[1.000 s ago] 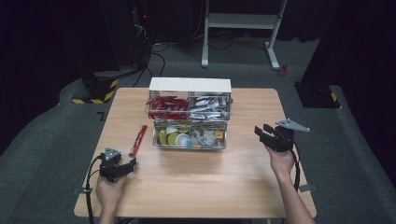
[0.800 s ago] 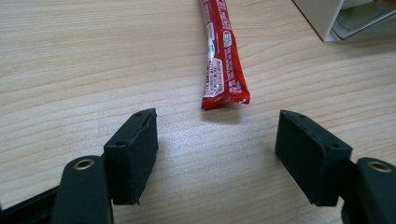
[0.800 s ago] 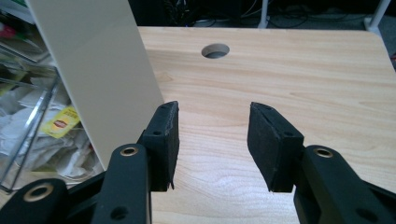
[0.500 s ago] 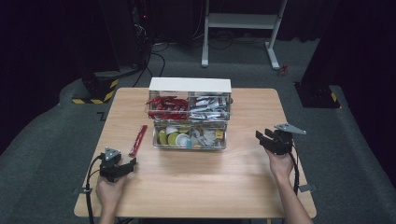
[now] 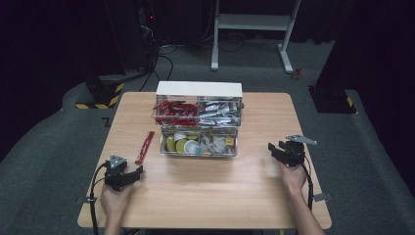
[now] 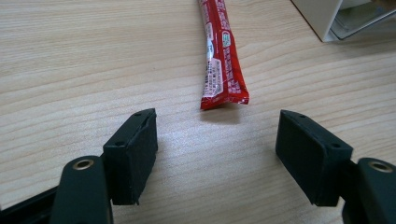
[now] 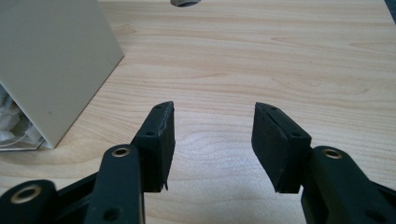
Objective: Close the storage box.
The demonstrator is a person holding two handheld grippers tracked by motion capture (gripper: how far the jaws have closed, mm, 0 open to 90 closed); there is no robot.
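The left gripper [image 5: 136,171] rests low on the near left part of the table [image 5: 205,196] with its jaws wide apart and empty, and it points at the red sachet [image 6: 222,56] just beyond its tips, so I judge it is placed there to take this sachet. The right gripper [image 5: 272,148] sits on the near right side; its jaws have just been opening and nothing is between them. The sachet is a long, thin, glossy packet with white print, lying flat on the wood left of the clear organizer box [image 5: 198,147].
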